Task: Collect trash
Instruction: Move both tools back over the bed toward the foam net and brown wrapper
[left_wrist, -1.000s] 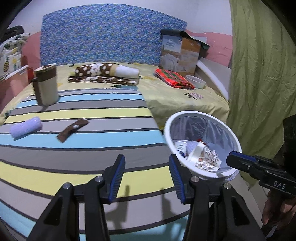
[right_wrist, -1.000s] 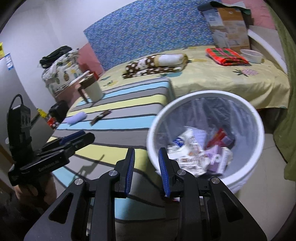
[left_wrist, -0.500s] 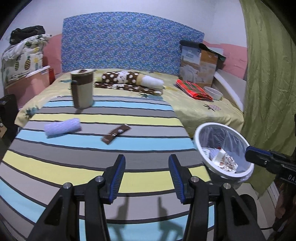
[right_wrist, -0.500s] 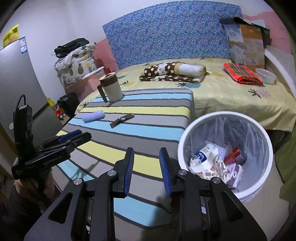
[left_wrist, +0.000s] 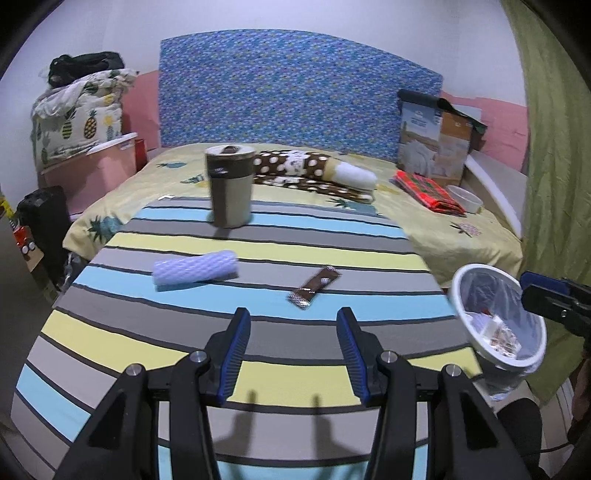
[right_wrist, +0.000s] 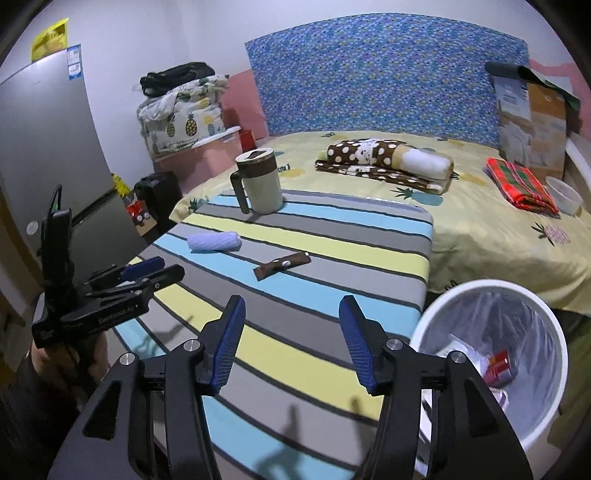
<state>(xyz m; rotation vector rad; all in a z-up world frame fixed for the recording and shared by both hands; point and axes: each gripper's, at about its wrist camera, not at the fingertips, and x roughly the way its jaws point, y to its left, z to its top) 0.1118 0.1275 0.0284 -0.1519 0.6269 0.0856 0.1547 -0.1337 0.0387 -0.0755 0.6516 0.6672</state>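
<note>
Wrapper (left_wrist: 314, 287), brown and flat, lies on striped cloth (left_wrist: 332, 254).

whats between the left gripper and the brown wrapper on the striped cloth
Nothing: in the left wrist view only bare striped cloth lies between the open left gripper and the brown wrapper.

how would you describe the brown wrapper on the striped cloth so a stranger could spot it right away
Find the striped cloth covering the near end of the bed. Near its middle, in front of the tall mug, lie two small items. The brown wrapper is the flat, dark, narrow strip with a pale spot, lying to the right of the pale lilac roll, nearer the white trash bin.
</note>
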